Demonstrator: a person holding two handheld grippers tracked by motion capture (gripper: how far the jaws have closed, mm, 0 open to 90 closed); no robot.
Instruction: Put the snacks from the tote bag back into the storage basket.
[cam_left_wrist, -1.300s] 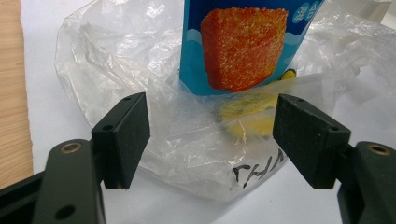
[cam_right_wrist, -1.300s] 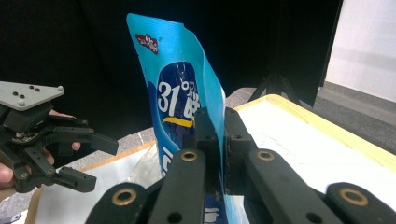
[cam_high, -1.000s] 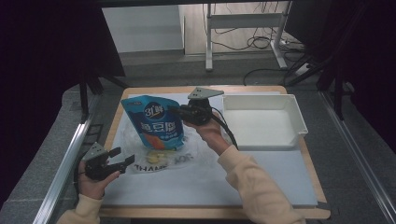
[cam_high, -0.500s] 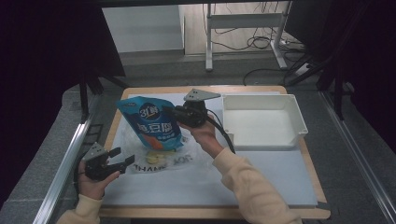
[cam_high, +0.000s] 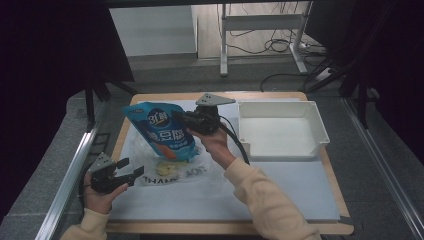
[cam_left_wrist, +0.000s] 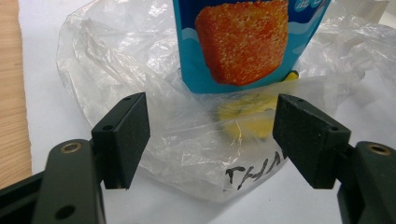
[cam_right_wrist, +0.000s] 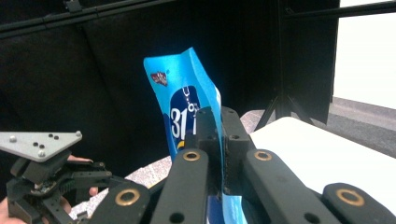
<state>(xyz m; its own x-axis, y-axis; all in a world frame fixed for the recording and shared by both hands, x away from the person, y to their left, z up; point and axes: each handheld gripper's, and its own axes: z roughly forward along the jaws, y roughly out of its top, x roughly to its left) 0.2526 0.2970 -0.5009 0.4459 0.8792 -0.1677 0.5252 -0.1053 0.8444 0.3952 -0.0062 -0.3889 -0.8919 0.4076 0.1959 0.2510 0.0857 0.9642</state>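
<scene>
From the high view I see my right gripper (cam_high: 184, 119) reaching across the table, forearm stretched forward, jaws clamped on the blue snack pouch (cam_high: 161, 131) and holding it up off the clear plastic bag (cam_high: 172, 167). My left gripper (cam_high: 131, 169) sits low near the table's front edge, jaws spread, pointing at that bag.

In the left gripper view my jaws stand wide apart with nothing pinched — the plastic bag (cam_left_wrist: 154, 116) lies between and beyond them, the pouch (cam_left_wrist: 245, 42) hanging above it.

In the right gripper view my jaws are pressed together on the pouch's (cam_right_wrist: 187, 88) edge — it rises upright past the fingertips, left gripper (cam_right_wrist: 46, 186) lower left.
</scene>
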